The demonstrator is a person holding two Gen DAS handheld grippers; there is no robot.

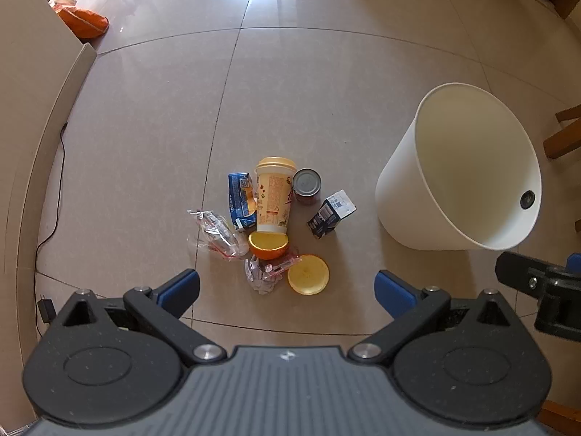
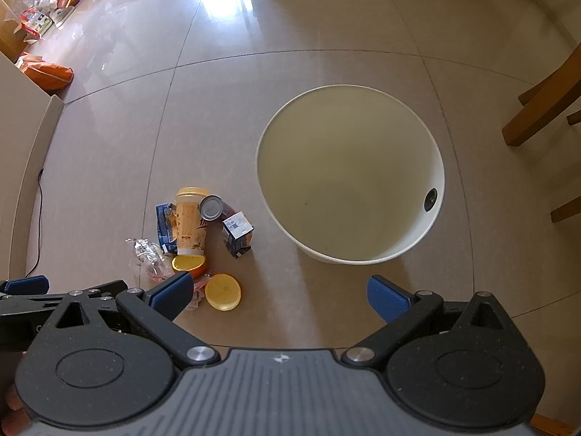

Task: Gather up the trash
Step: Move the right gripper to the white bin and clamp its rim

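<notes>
The floor (image 1: 326, 109) is glossy beige tile with dark grout lines, glare from a window falling across its far part; a beige wall panel (image 1: 21, 116) runs along the left with a black cable (image 1: 58, 189) trailing beside it, an orange bag (image 1: 84, 21) lies further back, and wooden chair legs (image 2: 544, 98) stand at the right. A white bin (image 2: 434, 225) stands upright and open, with a small dark hole in its inner wall and nothing visible inside. Just left of it lies the trash in a tight cluster: one yellow-lidded paper cup (image 1: 273, 196) on its side, one tin can (image 1: 307, 186) touching it, two small cartons, a blue one (image 1: 239, 198) against the cup and a dark one (image 1: 329, 213) slightly apart towards the bin, two orange halves, one (image 1: 268, 245) at the cup's base and one (image 1: 308, 274) flat nearby, and two crumpled clear wrappers (image 1: 214, 234) (image 1: 263, 272). The left gripper (image 1: 287, 289) hangs over the pile, spread wide and holding nothing. The right gripper (image 2: 279, 292) hangs between pile and bin, likewise spread and bare.
</notes>
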